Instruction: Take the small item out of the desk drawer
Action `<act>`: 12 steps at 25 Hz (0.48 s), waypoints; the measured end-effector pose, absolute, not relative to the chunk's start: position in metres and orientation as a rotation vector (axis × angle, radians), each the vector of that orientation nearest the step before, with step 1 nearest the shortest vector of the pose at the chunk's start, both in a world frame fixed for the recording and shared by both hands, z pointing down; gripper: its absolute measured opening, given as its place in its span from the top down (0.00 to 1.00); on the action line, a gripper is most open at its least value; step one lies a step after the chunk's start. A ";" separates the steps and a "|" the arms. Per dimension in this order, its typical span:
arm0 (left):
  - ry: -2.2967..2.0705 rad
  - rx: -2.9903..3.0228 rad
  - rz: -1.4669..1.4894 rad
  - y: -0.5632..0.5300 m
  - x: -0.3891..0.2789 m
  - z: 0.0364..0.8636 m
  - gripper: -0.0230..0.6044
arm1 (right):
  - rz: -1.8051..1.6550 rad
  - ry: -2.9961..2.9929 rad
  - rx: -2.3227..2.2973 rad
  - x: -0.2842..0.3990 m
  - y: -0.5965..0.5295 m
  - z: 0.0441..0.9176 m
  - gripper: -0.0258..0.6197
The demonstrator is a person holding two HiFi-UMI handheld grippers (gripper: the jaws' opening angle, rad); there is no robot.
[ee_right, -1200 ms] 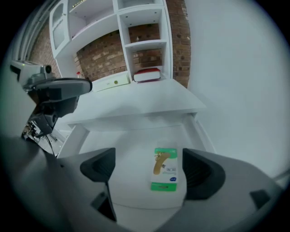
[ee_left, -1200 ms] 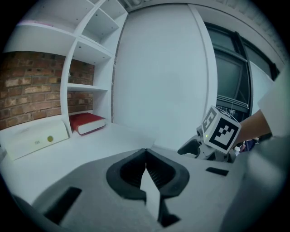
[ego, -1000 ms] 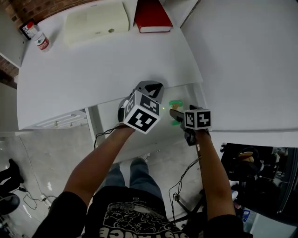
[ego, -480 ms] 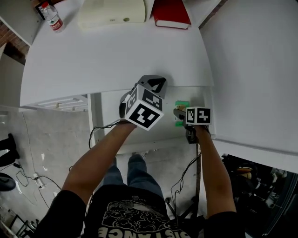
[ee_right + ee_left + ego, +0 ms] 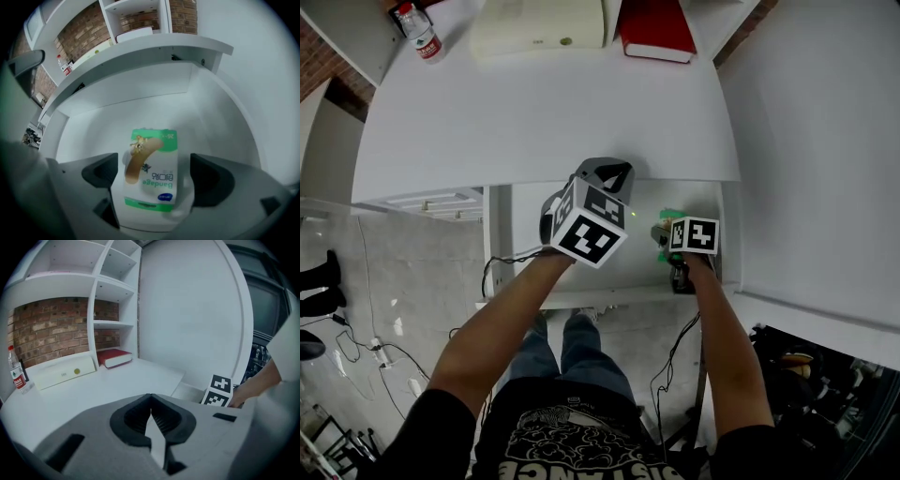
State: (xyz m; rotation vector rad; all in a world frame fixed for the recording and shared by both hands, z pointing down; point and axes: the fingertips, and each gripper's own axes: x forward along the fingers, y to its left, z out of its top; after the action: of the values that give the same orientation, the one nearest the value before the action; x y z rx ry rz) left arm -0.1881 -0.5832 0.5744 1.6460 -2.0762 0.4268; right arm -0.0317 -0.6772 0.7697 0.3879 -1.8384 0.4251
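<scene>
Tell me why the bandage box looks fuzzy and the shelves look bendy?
Right gripper view: the bandage box is close to the lens, its near end blurred. Left gripper view: the wide-angle lens bends the shelves; corners go dark.

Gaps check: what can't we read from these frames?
- Head view: the right gripper's marker cube covers most of the bandage box; only a green edge shows.
- Right gripper view: the box's near end is blurred, so whether the open right gripper touches it is unclear.
- Head view: the left gripper and forearm hide the middle of the drawer.
- Head view: the label print on the bottle is too small.
</scene>
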 end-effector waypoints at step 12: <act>-2.104 1.585 0.422 -0.561 -0.201 0.576 0.95 | 0.402 -1.790 0.424 -0.032 -0.674 0.776 0.27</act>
State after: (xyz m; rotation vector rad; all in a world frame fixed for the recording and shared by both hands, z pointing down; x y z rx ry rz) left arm -0.2006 -0.5611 0.5758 1.5847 -2.1044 0.4225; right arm -0.0320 -0.6742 0.7761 0.4235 -1.7896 0.4016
